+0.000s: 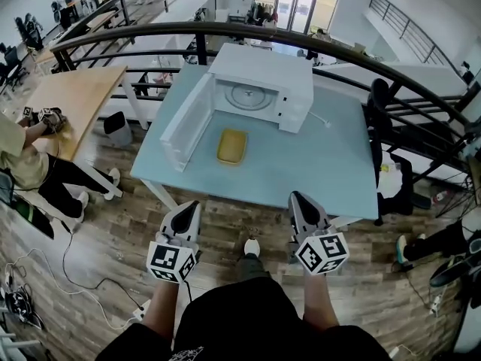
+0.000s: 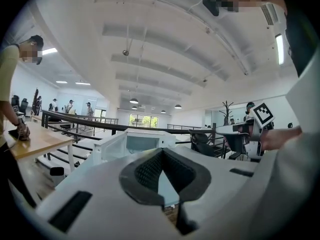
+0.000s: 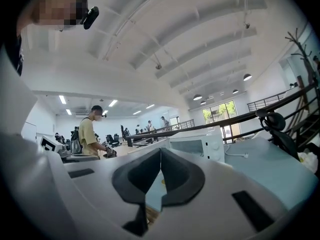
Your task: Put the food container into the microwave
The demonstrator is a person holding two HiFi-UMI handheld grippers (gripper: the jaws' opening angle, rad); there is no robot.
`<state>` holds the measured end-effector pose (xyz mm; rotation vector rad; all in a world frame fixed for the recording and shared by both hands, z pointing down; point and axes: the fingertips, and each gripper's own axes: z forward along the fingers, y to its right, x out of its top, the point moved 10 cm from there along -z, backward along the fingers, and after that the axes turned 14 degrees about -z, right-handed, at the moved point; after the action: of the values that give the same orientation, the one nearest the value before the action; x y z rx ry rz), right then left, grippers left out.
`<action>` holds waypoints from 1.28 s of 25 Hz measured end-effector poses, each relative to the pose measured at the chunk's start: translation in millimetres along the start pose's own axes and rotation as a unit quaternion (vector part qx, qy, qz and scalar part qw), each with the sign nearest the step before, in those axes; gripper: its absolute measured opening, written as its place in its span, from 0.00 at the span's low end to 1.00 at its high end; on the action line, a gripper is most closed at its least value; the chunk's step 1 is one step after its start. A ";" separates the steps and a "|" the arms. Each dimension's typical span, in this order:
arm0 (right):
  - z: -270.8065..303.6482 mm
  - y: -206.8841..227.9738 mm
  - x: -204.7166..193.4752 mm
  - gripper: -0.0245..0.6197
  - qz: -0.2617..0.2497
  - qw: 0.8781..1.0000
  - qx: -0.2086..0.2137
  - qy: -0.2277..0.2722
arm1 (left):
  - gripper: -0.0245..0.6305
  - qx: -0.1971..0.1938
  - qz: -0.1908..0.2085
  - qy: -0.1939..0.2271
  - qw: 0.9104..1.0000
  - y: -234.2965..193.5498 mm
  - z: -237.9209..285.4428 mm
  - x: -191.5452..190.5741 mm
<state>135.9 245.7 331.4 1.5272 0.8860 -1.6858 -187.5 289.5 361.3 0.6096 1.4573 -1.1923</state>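
Two-handed, holding the left gripper (image 1: pixel 189 207) and right gripper (image 1: pixel 298 200) well short of the microwave (image 1: pixel 263 77), with each pair of jaws pressed together on nothing. Seeing the yellow food container (image 1: pixel 231 147) lying on the table (image 1: pixel 331 164) just before the microwave's open mouth, ahead between both tools, long axis pointing into the cavity, seemingly slightly nearer the left. Finding no readable writing, only square markers (image 1: pixel 171 260)
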 end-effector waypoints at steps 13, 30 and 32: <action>105.4 99.9 0.4 0.05 0.010 0.999 0.042 -0.026 | 0.05 0.011 -0.022 -0.024 0.999 -6.3 131.1 19.2; 207.7 193.6 -30.6 0.05 0.034 0.993 0.104 -0.045 | 0.05 0.045 -0.051 -0.039 0.997 -29.0 258.7 11.8; 213.9 198.3 -32.1 0.05 0.035 0.993 0.107 -0.047 | 0.05 0.051 -0.052 -0.043 0.996 -31.9 263.5 9.8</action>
<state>193.0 -39.3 372.1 1.5822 0.6126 -1.8325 -108.1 37.9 391.8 0.5496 1.3751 -1.3656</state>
